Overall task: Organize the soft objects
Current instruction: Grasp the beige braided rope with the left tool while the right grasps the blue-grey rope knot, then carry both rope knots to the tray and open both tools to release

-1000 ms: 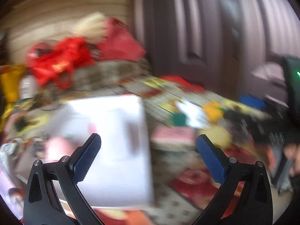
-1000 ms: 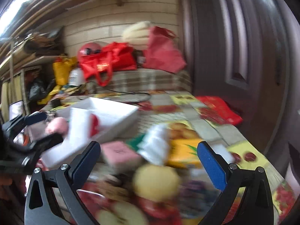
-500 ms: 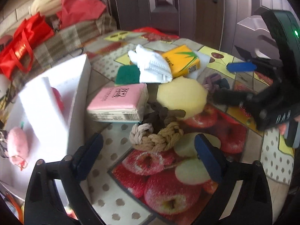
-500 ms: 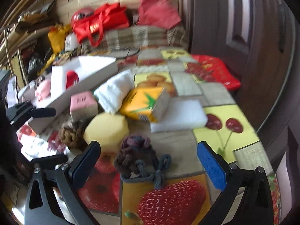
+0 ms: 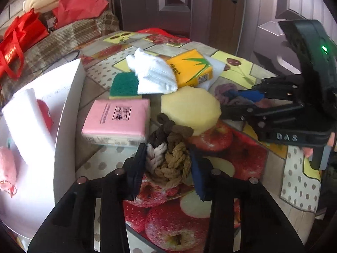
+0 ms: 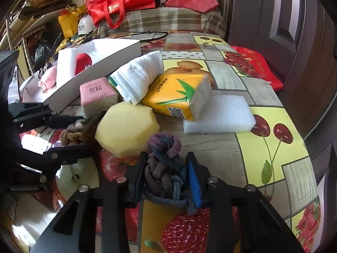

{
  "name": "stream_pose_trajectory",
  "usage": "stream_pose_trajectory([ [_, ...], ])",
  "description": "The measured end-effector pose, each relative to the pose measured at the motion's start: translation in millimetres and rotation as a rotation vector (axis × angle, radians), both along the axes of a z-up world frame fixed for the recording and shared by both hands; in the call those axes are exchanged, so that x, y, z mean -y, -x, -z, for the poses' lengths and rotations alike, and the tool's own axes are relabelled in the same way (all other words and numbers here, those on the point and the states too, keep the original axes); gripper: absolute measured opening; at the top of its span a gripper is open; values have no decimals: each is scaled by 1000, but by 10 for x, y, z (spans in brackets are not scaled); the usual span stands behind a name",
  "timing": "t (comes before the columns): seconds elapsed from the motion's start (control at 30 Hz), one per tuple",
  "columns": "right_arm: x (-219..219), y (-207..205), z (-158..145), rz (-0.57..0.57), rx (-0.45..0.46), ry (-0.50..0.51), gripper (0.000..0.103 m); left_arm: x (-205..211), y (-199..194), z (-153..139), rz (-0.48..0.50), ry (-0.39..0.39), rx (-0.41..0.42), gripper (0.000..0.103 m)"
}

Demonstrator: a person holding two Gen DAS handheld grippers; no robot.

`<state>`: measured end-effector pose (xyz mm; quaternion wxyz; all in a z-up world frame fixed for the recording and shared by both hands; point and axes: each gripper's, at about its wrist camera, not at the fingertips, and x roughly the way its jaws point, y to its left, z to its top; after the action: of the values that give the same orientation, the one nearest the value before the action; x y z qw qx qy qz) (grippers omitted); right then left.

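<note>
My left gripper (image 5: 167,164) is shut on a brown, tan and white braided rope toy (image 5: 171,160) lying on the fruit-print tablecloth. My right gripper (image 6: 166,175) is shut on a purple and blue braided rope toy (image 6: 163,164). Both toys rest on the table. Between them lies a yellow sponge (image 5: 190,108), also in the right wrist view (image 6: 126,127). Behind are a pink tissue pack (image 5: 117,121), a green scouring pad (image 5: 124,84), a white cloth (image 5: 153,73), a yellow tissue pack (image 6: 179,96) and a white foam block (image 6: 223,115).
A white box (image 5: 67,113) stands at the left with a red soft toy (image 6: 83,62) and a pink soft toy (image 5: 7,168) inside. Red bags (image 6: 122,0) sit on a plaid couch behind. A dark door (image 5: 168,4) is at the back; the table edge runs along the right.
Both grippers dropped toward the table and closed: the left one on the brown rope toy, the right one on the purple rope toy. Half a second ago both were open above them.
</note>
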<state>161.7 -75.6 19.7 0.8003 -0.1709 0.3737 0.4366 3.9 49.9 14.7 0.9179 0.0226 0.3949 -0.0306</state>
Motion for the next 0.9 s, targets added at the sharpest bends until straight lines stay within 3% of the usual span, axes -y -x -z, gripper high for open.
stream_pose_trajectory([
  [0.13, 75, -23, -65, 21, 7, -45, 27, 79, 111, -92, 30, -30, 72, 37],
  [0.33, 270, 120, -278, 60, 126, -177, 26, -24, 501, -342, 23, 12, 305, 37],
  [0.4, 319, 145, -327, 81, 154, -218, 26, -88, 647, -418, -2, 31, 390, 37],
  [0.53, 317, 208, -414, 124, 221, -290, 27, -185, 812, -499, -92, 30, 483, 37],
  [0.77, 36, 291, -401, 114, 180, -341, 27, -386, 946, -526, -183, -22, 513, 38],
  [0.9, -145, 467, -412, 65, 212, -337, 27, -556, 1045, -514, -226, -64, 533, 38],
])
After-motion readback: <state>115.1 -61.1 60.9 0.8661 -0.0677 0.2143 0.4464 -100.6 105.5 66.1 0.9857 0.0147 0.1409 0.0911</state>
